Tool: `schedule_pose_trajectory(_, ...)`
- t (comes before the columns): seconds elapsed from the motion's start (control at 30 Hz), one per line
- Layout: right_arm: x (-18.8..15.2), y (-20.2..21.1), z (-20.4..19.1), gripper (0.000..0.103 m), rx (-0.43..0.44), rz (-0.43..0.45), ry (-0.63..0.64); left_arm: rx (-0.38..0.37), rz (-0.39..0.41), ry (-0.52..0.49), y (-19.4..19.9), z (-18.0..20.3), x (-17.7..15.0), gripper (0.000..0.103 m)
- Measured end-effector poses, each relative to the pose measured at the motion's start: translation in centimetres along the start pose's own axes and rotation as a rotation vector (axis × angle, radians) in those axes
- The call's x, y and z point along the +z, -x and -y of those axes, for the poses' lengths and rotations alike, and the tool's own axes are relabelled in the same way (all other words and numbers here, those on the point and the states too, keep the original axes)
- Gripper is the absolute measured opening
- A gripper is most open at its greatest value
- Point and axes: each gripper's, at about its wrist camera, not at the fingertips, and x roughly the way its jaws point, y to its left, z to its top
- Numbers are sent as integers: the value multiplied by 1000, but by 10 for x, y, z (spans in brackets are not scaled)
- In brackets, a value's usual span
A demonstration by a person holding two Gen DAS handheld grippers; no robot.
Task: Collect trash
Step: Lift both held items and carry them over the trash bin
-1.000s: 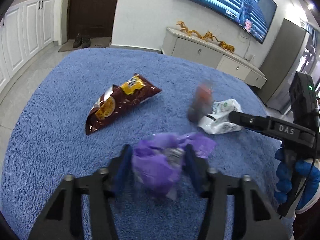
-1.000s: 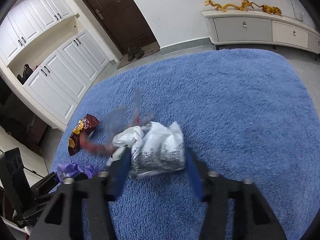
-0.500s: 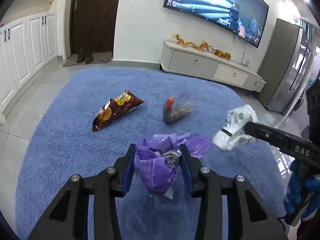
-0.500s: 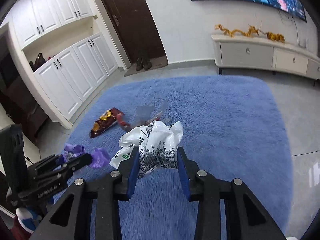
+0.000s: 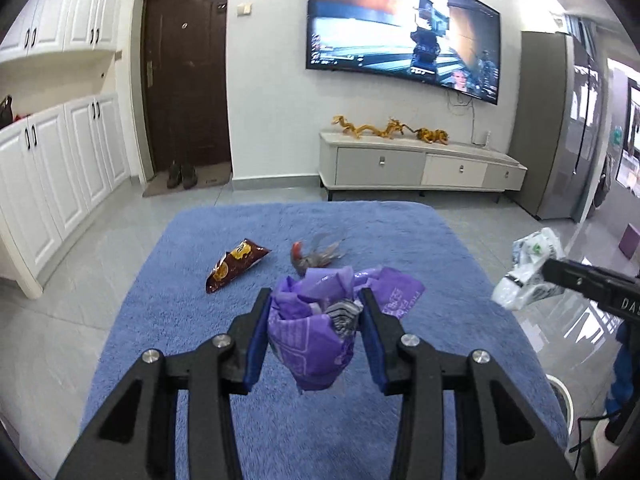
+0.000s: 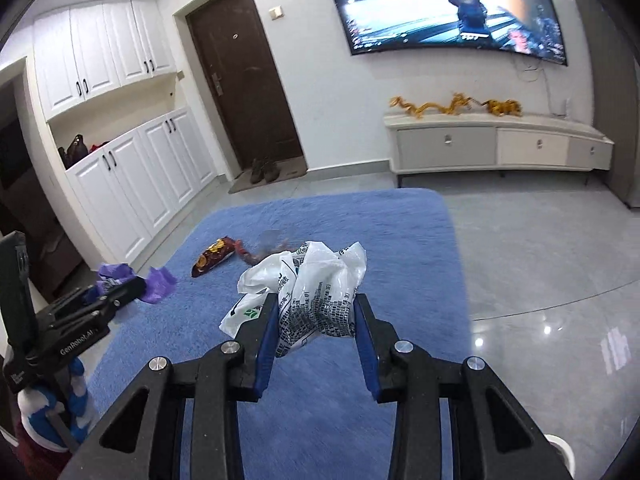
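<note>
While clamped: purple bag (image 5: 314, 332) inside left gripper (image 5: 316, 330)

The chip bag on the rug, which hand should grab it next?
Left, marginally: the chip bag lies on its side. But the left hand-held gripper holds the purple bag, the right hand-held gripper the white bag.

A blue rug (image 5: 280, 420) covers grey tile floor (image 6: 540, 260) before a white TV cabinet (image 5: 420, 168) and dark door (image 5: 188, 76).

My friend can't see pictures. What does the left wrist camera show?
The left gripper pinches a crumpled purple plastic bag above a blue rug. A brown snack bag and a clear wrapper lie on the rug beyond. At right, the right gripper holds a white plastic bag.
</note>
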Motion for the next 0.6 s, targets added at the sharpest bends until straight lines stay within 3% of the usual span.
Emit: schedule_pose_trajectory(0.6, -42, 87, 44, 34, -91, 73, -90, -22, 49, -95, 61, 57, -8, 40)
